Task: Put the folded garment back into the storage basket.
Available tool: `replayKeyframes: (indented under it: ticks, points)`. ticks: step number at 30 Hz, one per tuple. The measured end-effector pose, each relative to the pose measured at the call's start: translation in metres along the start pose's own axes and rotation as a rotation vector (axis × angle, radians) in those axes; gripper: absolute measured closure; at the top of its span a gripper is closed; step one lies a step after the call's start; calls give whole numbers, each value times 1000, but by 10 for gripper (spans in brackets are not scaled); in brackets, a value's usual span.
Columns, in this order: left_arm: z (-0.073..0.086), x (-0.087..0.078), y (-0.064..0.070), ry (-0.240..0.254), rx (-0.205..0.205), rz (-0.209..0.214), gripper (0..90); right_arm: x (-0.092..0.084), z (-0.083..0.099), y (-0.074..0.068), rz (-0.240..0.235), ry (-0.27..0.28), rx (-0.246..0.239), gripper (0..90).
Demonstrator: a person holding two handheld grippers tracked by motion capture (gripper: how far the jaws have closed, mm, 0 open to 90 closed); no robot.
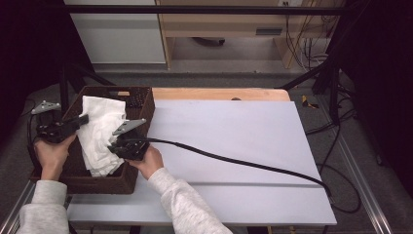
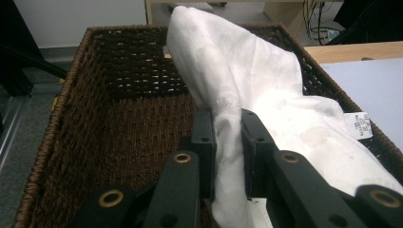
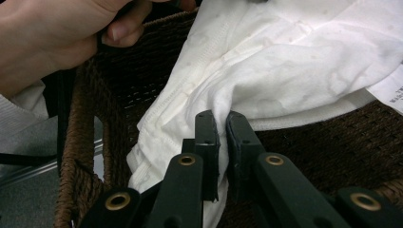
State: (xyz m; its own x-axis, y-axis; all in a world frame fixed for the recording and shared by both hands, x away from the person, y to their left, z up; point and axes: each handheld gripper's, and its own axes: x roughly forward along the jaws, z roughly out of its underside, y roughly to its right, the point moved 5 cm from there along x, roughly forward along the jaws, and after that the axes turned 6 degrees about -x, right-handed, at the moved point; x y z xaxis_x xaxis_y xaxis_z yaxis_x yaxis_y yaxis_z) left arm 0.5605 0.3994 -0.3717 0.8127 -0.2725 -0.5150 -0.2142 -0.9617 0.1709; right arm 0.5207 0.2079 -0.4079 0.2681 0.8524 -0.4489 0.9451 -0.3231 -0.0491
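High view shows both grippers, left [image 1: 84, 119] and right [image 1: 113, 146], fingers clenched on the white cloth [image 1: 100, 131], holding it spread over the wicker basket [image 1: 141, 105], likely to lower it in.

Covering the bench [image 1: 234, 131] almost wholly: a pale grey top, with a strip of bare wood [image 1: 219, 93] showing along the bench's far edge. Standing beyond the bench, far left: a white cabinet [image 1: 117, 39]. Standing beside that, straight behind the bench: a light wooden shelf unit [image 1: 219, 24]. Hanging in a loose bundle beyond the bench's far right corner: thin cables [image 1: 304, 48]. Running level high above the bench's far side: a black bar [image 1: 204, 9]. Slanting down just off the bench's far right corner: black stand legs [image 1: 331, 73]. Lying on the grey floor [image 1: 219, 78] right of the bench: more looping dark cables [image 1: 341, 146]. Running along the bench's right side, near end: a metal rail [image 1: 360, 195].
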Motion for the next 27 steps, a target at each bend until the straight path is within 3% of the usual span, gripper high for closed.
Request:
replayKeyframes:
  ticks: [14,15,16,19,24,27]
  points:
    - [10,13,-1,-67,3,-40,774,6,7,1,4,-31,15,815]
    - [10,14,-2,-73,-2,-43,755,6,7,1,15,-27,17,747]
    - [11,15,-2,-81,-10,-45,755,6,7,1,15,-27,17,747]
    - [12,17,-1,-92,-11,-59,653,2,2,3,60,-4,12,561]
    - [6,9,2,-29,-6,-73,471,-13,-8,4,123,3,-24,374]
    - [3,3,5,4,-4,-74,400,-22,-10,2,109,27,-12,296]
